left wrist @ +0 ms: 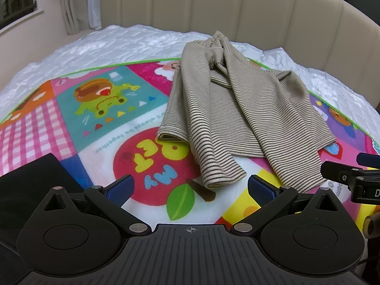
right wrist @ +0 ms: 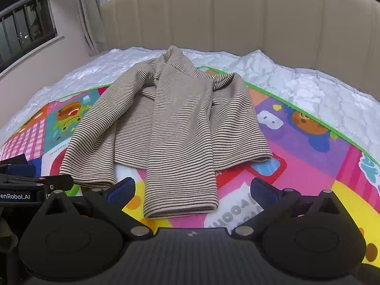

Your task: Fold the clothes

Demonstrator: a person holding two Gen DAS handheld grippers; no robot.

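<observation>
Right wrist view: striped top (right wrist: 180, 128) is lying lengthwise ahead, sleeve cuff nearest right gripper (right wrist: 192, 190); both grippers, left gripper (left wrist: 190, 187) included, are gaping empty.

The play mat (left wrist: 99, 128) has words on it, seen upside down. One line reads "always be together." Big yellow and blue letters on its red apple read "MY PET". The left gripper (right wrist: 14, 196) has a label ending "enRobot.AI".
</observation>
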